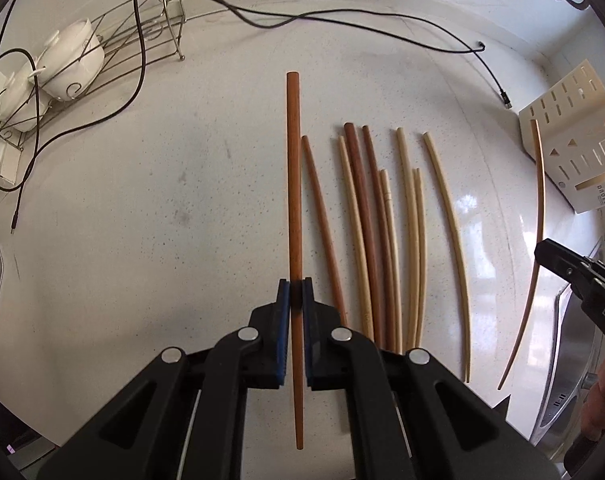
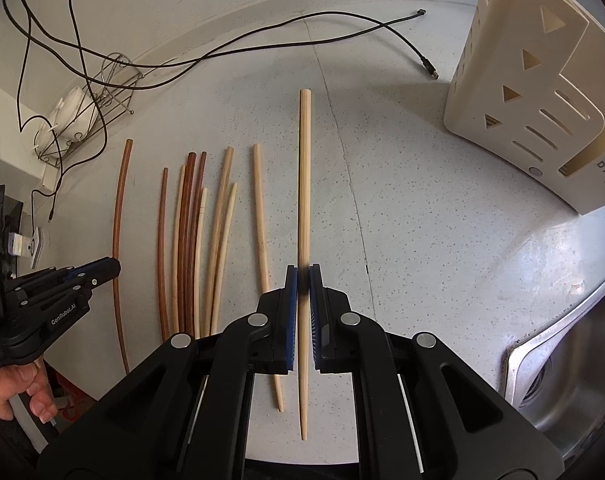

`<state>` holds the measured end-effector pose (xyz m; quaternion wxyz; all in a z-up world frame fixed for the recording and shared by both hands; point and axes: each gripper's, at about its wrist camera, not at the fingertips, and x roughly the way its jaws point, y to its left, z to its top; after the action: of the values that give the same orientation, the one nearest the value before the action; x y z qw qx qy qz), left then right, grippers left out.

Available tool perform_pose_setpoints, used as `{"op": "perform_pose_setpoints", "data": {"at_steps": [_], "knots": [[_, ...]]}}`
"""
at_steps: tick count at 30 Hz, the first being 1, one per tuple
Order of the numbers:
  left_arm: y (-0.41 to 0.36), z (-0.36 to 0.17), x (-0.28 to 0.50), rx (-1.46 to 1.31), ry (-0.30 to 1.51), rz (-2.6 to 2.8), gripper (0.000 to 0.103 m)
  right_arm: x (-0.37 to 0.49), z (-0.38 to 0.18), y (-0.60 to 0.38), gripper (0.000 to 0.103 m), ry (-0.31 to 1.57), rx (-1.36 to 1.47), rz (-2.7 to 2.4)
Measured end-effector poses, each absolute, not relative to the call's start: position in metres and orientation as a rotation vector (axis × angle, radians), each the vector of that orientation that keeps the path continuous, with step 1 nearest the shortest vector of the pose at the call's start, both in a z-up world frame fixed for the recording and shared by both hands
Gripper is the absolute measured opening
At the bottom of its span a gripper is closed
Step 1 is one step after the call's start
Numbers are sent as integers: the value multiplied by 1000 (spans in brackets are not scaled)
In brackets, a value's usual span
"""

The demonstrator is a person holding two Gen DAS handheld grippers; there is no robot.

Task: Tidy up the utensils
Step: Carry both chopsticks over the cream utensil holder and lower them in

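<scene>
Gripping one chopstick each: left gripper (image 1: 296, 294) a brown (image 1: 293, 184), right gripper (image 2: 303, 280) a pale (image 2: 304, 184) (none in holder (image 2: 542, 92)); pile (image 1: 382, 240) beside still unsorted.

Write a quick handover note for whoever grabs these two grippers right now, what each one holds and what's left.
Left gripper: shut on a reddish-brown chopstick, held above the counter.
Right gripper: shut on a pale chopstick.
Loose chopsticks, dark and pale mixed, lie on the counter between the two grippers.
Cream utensil holder stands at the right, by the sink.
Done: one stick picked up per gripper.
Left: place both, then clear the pile.
</scene>
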<state>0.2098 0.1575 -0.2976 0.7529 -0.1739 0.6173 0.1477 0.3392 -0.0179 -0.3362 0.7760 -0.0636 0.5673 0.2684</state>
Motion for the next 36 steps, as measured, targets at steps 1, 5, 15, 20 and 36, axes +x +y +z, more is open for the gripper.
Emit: {"op": "perform_pose_setpoints", "data": {"at_steps": [1,5,15,20,36], "knots": [[156,-292,210,-375,1329,322,6,340,-334,-20,6,1222,-130,581],[152,-270,209,-364,1252,299,6,342,-320,-32,6,1192,-106,567],[113,-216,248,-323,1075,190,6,352,-264,-78,6,1068,-25,503],[84,-183,273,-280,958,118,6,361,-225,-107,6,963,25,457],[5,-88,359,-194,550,-88,6,403,-148,-191,6,660,103,290]]}}
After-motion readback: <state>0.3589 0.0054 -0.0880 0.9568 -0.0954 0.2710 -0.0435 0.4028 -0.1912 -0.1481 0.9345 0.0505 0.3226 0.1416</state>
